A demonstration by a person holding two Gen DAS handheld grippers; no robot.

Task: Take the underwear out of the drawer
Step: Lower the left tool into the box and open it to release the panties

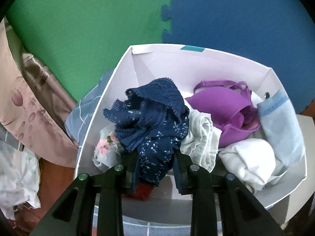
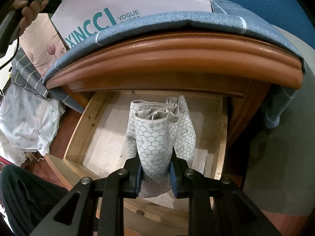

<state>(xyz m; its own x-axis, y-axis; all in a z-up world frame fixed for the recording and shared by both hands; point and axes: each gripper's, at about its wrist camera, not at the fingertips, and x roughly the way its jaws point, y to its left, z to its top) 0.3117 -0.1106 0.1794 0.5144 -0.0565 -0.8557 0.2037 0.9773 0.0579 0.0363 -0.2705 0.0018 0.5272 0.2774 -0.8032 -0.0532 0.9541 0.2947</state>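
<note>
The left gripper [image 1: 155,155] enters its wrist view from 6 o'clock, its black arms reaching toward 12 o'clock. Its jaws stand part closed, pinching a fold of dark blue cloth [image 1: 153,118] that bunches up above the tips and hangs down between the arms.

The right gripper [image 2: 155,169] also comes in from 6 o'clock and points toward 12 o'clock. Its jaws, with blue pads [image 2: 174,175] on the inner faces, press against both sides of a grey patterned garment [image 2: 155,137] that rises from between them.

At 10 o'clock in the right wrist view a bare hand [image 2: 29,7] shows, its fingers curled around a dark handle. At 8 o'clock a leg in dark trousers [image 2: 23,196] shows.
</note>
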